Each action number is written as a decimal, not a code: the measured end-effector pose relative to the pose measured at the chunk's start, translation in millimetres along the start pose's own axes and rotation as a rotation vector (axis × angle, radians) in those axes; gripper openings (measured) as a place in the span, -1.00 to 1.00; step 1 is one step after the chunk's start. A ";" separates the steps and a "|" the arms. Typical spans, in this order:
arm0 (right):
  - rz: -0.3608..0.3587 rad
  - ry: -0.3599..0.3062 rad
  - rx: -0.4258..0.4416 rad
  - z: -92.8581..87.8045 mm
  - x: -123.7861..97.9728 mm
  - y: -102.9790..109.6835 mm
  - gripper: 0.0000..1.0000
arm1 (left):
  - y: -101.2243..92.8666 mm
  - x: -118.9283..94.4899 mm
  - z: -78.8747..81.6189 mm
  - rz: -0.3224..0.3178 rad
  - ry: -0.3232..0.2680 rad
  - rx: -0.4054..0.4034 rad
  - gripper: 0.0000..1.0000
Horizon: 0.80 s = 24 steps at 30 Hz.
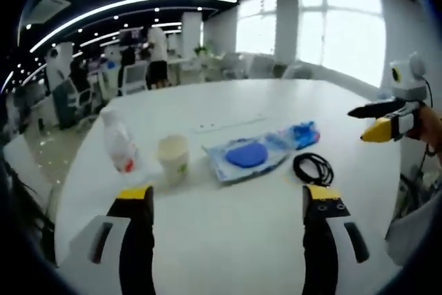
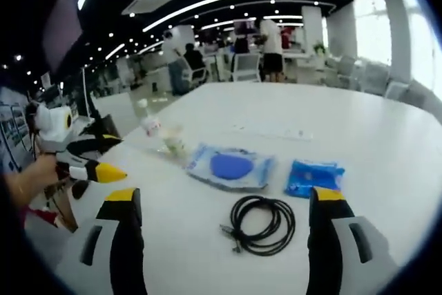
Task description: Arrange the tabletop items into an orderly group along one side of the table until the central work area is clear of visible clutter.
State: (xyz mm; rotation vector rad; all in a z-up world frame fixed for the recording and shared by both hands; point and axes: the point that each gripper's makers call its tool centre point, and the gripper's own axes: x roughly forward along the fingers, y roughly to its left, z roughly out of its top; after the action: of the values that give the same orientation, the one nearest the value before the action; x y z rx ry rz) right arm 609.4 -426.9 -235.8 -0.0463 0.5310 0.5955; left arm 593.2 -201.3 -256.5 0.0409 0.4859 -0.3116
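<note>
Several items lie in a loose row on the white table [image 1: 228,246]. A tilted plastic bottle [image 1: 119,141] stands next to a paper cup [image 1: 173,159]. Beside them are a clear pouch with a blue disc [image 1: 245,155], a small blue packet [image 1: 302,133] and a coiled black cable [image 1: 313,168]. My left gripper [image 1: 228,198] is open above the near table edge with nothing in it. My right gripper [image 2: 224,198] is open just short of the cable [image 2: 262,222], with the blue packet [image 2: 314,176], the pouch [image 2: 231,166], the cup [image 2: 174,141] and the bottle [image 2: 147,124] beyond. Each gripper appears in the other's view, the right gripper [image 1: 358,124] and the left gripper [image 2: 121,158], both held in a hand.
A thin white strip [image 2: 266,131] lies farther back on the table. Behind the table are office chairs [image 2: 245,65], desks and standing people [image 1: 157,53]. Bright windows [image 1: 345,25] line one wall.
</note>
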 end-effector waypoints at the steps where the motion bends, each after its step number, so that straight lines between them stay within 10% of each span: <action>1: 0.008 0.005 0.008 -3.4 -5.6 4.7 0.99 | -1.1 -4.0 -0.7 0.001 0.000 -0.001 0.80; 24: 0.120 0.059 0.087 -65.1 -74.2 70.4 0.99 | -31.4 -97.9 -31.5 0.022 0.019 0.066 0.98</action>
State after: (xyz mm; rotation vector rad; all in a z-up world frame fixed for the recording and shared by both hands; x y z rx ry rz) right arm 489.0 -419.6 -248.3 0.0510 0.6194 0.6893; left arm 487.3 -199.8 -237.8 0.1138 0.4931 -0.3057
